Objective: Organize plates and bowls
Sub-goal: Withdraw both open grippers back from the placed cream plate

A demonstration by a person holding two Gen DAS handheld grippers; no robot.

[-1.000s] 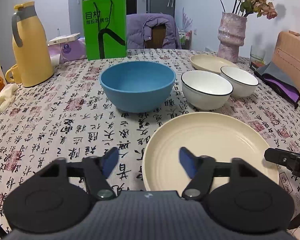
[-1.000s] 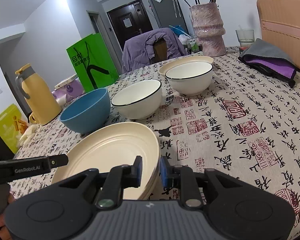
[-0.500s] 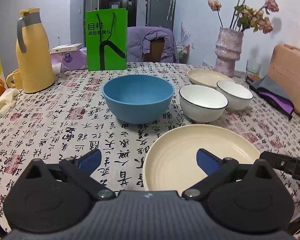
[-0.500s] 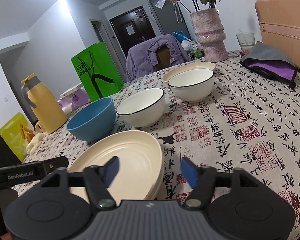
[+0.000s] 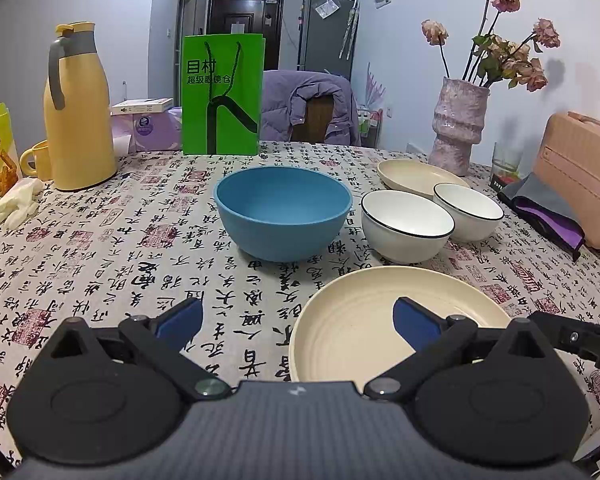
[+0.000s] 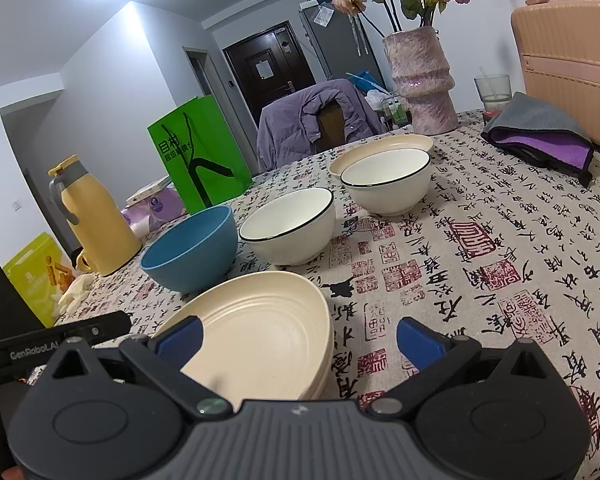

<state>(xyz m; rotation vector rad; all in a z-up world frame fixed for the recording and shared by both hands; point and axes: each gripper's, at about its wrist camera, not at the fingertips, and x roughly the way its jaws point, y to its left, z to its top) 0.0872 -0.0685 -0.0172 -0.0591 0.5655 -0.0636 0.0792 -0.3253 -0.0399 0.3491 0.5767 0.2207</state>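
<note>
Right wrist view: right tongs opening, nothing gripped; the cream ribbed round plates sit stacked on the worktop at 6 o'clock, released there to start a pile. Left tongs wide, empty. Blue plastic bowl at 12, white black-rimmed bowls at 1, likely nested next.
</note>
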